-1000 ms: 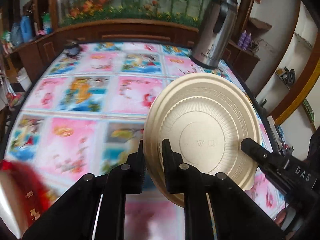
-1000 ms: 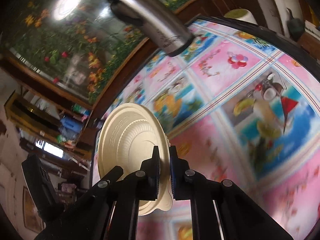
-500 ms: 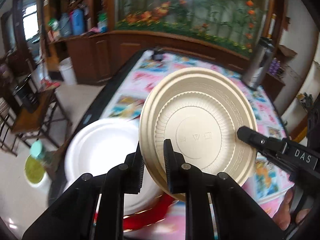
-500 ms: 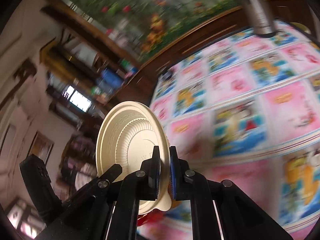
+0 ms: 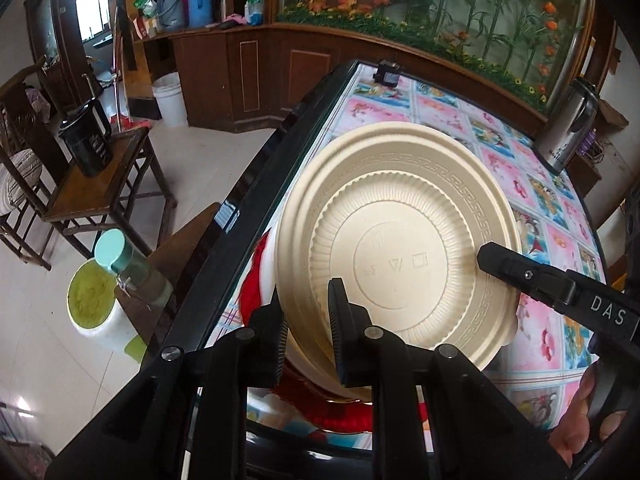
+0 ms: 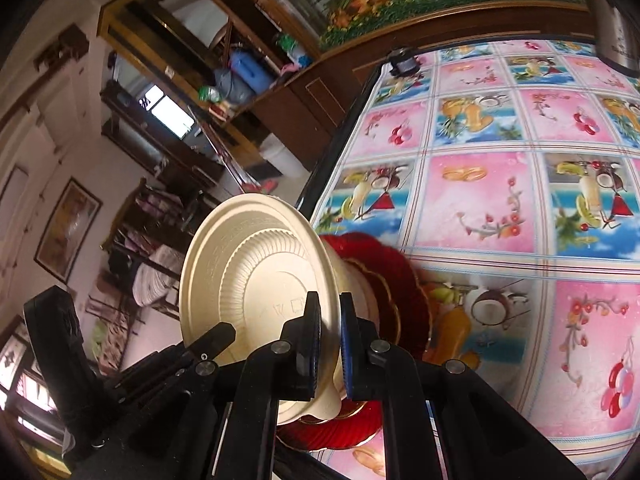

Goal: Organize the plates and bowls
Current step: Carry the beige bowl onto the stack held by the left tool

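A cream plastic plate point(image 5: 400, 232) is held tilted, underside toward the cameras, over the table's near left corner. My left gripper point(image 5: 308, 320) is shut on its lower rim. My right gripper point(image 6: 330, 344) is shut on the opposite rim, and its finger also shows in the left wrist view point(image 5: 516, 272). In the right wrist view the cream plate point(image 6: 256, 280) hangs just above a stack with a red scalloped plate point(image 6: 392, 280) at the bottom and pale dishes on it. Red shows under the plate in the left wrist view point(image 5: 256, 280).
The table has a pink and blue fruit-print cloth point(image 6: 480, 200) and a black edge point(image 5: 248, 216). A steel thermos point(image 5: 568, 128) stands at the far right and a small dark object point(image 5: 387, 72) at the far corner. A wooden chair point(image 5: 100, 184) and buckets stand left.
Both grippers carried the cream plate left and down, from over the table's middle to the stack at the near left corner. The plate now hangs close over the red plate.
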Demonstrator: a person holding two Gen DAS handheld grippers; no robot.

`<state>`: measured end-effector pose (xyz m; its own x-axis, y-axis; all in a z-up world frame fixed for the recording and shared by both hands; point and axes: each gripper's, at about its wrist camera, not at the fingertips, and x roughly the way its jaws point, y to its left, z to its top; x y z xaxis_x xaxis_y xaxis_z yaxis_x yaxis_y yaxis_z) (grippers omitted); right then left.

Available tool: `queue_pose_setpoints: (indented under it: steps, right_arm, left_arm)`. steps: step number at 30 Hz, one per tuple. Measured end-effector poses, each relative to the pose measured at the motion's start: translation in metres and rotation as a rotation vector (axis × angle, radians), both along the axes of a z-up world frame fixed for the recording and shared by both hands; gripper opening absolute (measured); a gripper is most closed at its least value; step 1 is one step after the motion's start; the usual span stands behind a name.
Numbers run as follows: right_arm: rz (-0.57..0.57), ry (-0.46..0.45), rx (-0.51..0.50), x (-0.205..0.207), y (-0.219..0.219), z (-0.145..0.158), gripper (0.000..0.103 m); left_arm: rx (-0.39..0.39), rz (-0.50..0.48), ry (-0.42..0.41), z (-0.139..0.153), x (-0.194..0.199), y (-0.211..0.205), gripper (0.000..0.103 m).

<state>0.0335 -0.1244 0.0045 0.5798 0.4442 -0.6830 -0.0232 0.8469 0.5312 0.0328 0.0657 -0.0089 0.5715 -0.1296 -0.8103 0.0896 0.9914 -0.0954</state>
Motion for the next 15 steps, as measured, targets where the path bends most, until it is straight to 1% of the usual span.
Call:
queue_pose_setpoints:
  steps: [2, 8, 15]
  right_arm:
    - [0.007, 0.016, -0.009, 0.0018, 0.0047, -0.0037, 0.009]
    - [0.005, 0.005, -0.032, 0.0064, 0.01, -0.0058, 0.009]
    - [0.002, 0.006, -0.027, 0.0064, 0.0112, -0.0039, 0.009]
  left_arm:
    - [-0.008, -0.002, -0.002, -0.0006, -0.0016, 0.0039, 0.017]
    - [-0.012, -0.003, -0.005, -0.0003, -0.0044, 0.0075, 0.017]
    - [-0.012, -0.001, -0.006, 0.0012, -0.0046, 0.0093, 0.017]
